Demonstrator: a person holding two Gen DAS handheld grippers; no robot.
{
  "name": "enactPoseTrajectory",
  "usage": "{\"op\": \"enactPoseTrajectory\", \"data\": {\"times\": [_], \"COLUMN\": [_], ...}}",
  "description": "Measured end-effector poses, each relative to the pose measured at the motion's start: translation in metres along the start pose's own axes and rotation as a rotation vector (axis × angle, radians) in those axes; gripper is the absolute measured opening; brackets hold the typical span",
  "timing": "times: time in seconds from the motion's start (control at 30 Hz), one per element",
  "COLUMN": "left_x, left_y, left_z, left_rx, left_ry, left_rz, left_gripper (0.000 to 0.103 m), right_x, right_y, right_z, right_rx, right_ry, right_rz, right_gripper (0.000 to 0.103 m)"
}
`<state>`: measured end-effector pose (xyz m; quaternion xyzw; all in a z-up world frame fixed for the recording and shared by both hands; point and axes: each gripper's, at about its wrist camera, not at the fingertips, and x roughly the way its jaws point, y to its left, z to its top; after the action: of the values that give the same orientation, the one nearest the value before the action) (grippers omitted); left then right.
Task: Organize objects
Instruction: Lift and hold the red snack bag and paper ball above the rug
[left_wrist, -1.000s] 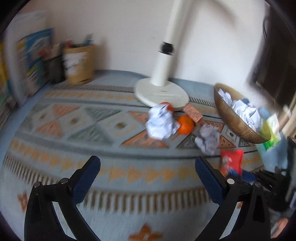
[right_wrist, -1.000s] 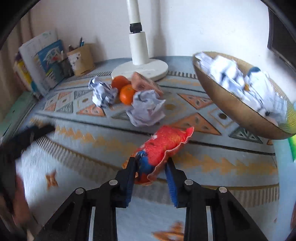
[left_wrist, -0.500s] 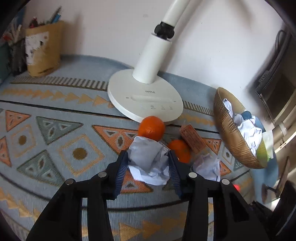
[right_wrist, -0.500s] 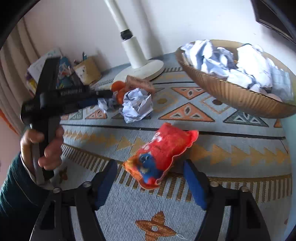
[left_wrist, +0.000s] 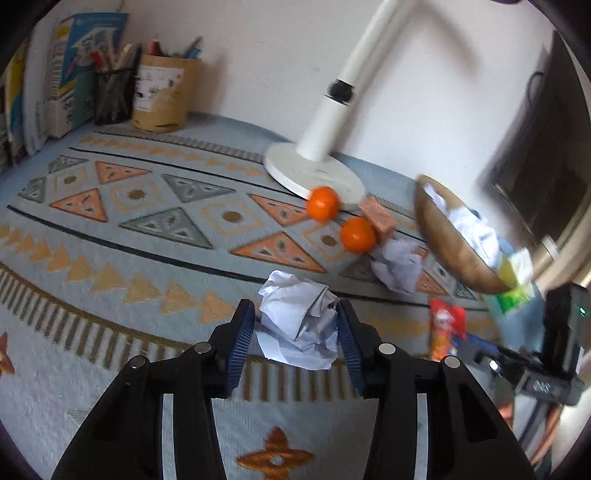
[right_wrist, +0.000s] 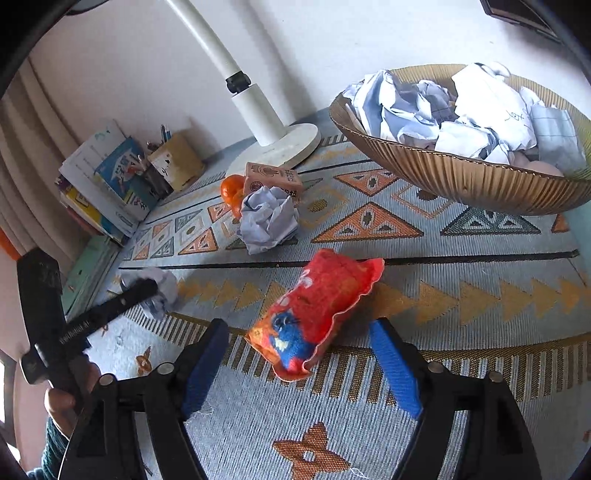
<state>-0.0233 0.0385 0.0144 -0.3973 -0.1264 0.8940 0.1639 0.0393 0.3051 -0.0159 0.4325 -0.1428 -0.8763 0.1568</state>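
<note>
A crumpled white paper ball (left_wrist: 299, 325) sits between the blue pads of my left gripper (left_wrist: 294, 310), just above the patterned mat. The pads press on it while the jaws are opening slightly. The right wrist view shows that gripper (right_wrist: 147, 288) at the left with the ball (right_wrist: 164, 291). My right gripper (right_wrist: 298, 326) has its jaws opening wide. A red snack bag (right_wrist: 317, 306) lies on the mat between them, untouched. A golden bowl (right_wrist: 461, 177) holding several crumpled papers stands at the right. Another paper ball (right_wrist: 269, 218) lies by two oranges (left_wrist: 357, 234).
A white lamp base (left_wrist: 314, 173) stands at the back with an orange (left_wrist: 323, 203) against it. A small pink box (right_wrist: 273, 179) lies beside the oranges. A pen holder (left_wrist: 164, 96) and books (left_wrist: 62, 74) line the back left. A person's hand (right_wrist: 59, 402) grips the left tool.
My left gripper shut on the paper ball beside the oranges and drew it back toward the mat's front. My right gripper opened and let go of the snack bag, which now lies on the mat.
</note>
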Motion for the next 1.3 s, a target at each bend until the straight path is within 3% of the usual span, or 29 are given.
{"op": "enactPoseTrajectory", "data": {"times": [0.17,0.37,0.43,0.53,0.63,0.67,0.73,0.77,0.87,0.93,1.0,1.03,1.07,1.1,1.3], "left_x": [0.001,0.0,0.0,0.001,0.0,0.001,0.002,0.002,0.002,0.002,0.002,0.002,0.003,0.003,0.003], "left_y": [-0.001,-0.019,-0.023,-0.018,-0.018,-0.019,-0.019,-0.019,-0.02,-0.02,-0.019,-0.019,-0.019,-0.019,-0.019], "left_z": [-0.002,-0.01,-0.01,-0.01,-0.01,-0.01,-0.01,-0.01,-0.011,-0.011,-0.011,-0.011,-0.011,-0.011,-0.013], "left_rx": [0.015,0.119,0.138,0.123,0.124,0.125,0.127,0.126,0.13,0.132,0.132,0.134,0.135,0.135,0.132], "left_ry": [0.004,-0.016,-0.016,-0.01,-0.014,-0.013,-0.011,-0.009,-0.008,-0.01,-0.011,-0.011,-0.009,-0.008,-0.002], "left_rz": [0.013,0.078,0.092,0.09,0.094,0.096,0.096,0.097,0.102,0.106,0.114,0.117,0.12,0.117,0.137], "left_gripper": [0.044,0.044,0.046,0.046,0.046,0.046,0.046,0.046,0.046,0.047,0.048,0.049,0.049,0.049,0.053], "right_x": [0.006,0.014,0.018,0.029,0.044,0.046,0.04,0.033,0.022,0.018,0.015,0.013,0.011,0.01,0.011], "right_y": [0.012,0.026,0.024,0.026,0.04,0.048,0.061,0.066,0.067,0.054,0.035,0.031,0.027,0.023,0.027], "right_z": [-0.002,-0.004,0.001,0.016,0.022,0.02,0.012,0.004,-0.014,-0.012,-0.007,-0.006,-0.005,-0.004,-0.007], "right_rx": [-0.062,-0.142,-0.092,0.009,-0.067,-0.131,-0.273,-0.356,-0.465,-0.386,-0.264,-0.23,-0.205,-0.183,-0.195], "right_ry": [0.005,0.021,0.038,0.078,0.096,0.092,0.069,0.065,0.053,0.053,0.047,0.039,0.037,0.032,0.023], "right_rz": [-0.074,-0.193,-0.252,-0.275,-0.362,-0.386,-0.38,-0.363,-0.344,-0.283,-0.186,-0.171,-0.183,-0.203,-0.232], "right_gripper": [0.081,0.081,0.085,0.098,0.089,0.075,0.052,0.048,0.048,0.048,0.053,0.059,0.072,0.077,0.078]}}
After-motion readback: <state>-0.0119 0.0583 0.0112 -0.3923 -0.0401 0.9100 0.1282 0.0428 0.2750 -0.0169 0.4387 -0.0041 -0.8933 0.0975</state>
